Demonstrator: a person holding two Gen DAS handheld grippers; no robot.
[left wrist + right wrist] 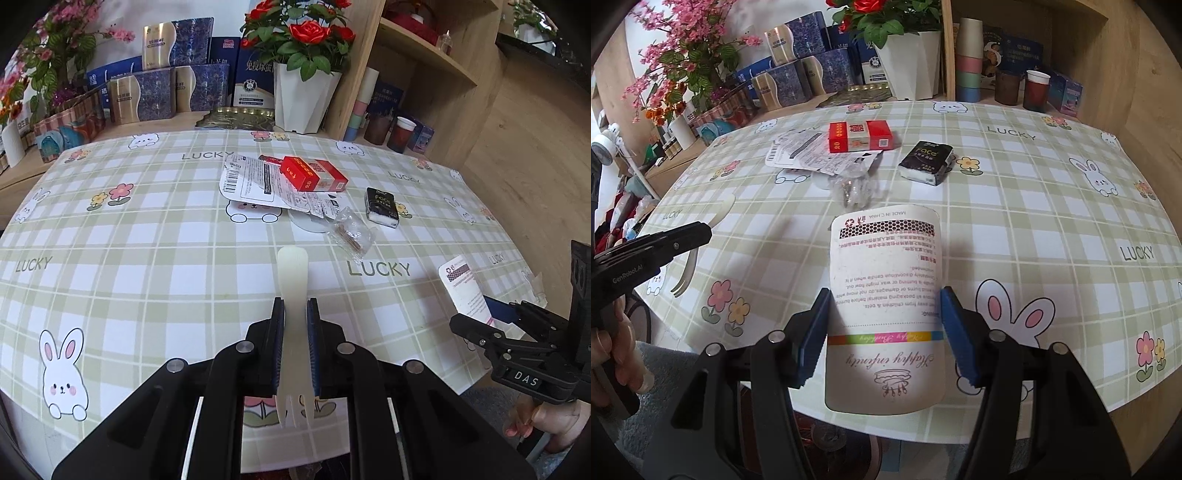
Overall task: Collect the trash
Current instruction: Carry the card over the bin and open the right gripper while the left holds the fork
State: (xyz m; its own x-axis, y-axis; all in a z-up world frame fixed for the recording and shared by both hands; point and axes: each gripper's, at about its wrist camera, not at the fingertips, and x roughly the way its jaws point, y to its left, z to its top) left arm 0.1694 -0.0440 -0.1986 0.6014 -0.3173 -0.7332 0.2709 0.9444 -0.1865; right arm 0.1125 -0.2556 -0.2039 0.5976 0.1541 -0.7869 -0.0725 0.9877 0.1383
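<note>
My left gripper (295,308) is shut on a pale plastic fork (292,280), handle pointing away and tines toward the camera, lifted above the checked tablecloth (147,258). My right gripper (884,301) is shut on a white printed paper packet (886,266), its blue pads pressing both side edges. In the left wrist view the right gripper (491,314) with that packet (465,288) is at the right edge. In the right wrist view the left gripper (701,230) and fork (720,210) show at the left. More trash lies mid-table: a red box (314,173), a white printed wrapper (251,184), a clear crumpled bag (351,230), a black tissue pack (382,206).
Behind the table stand blue and gold boxes (177,85), a white pot of red roses (306,96), pink flowers (687,55) and a wooden shelf with stacked cups (967,55). A person's hand (546,417) holds the right gripper's handle. The table's near edge runs just below both grippers.
</note>
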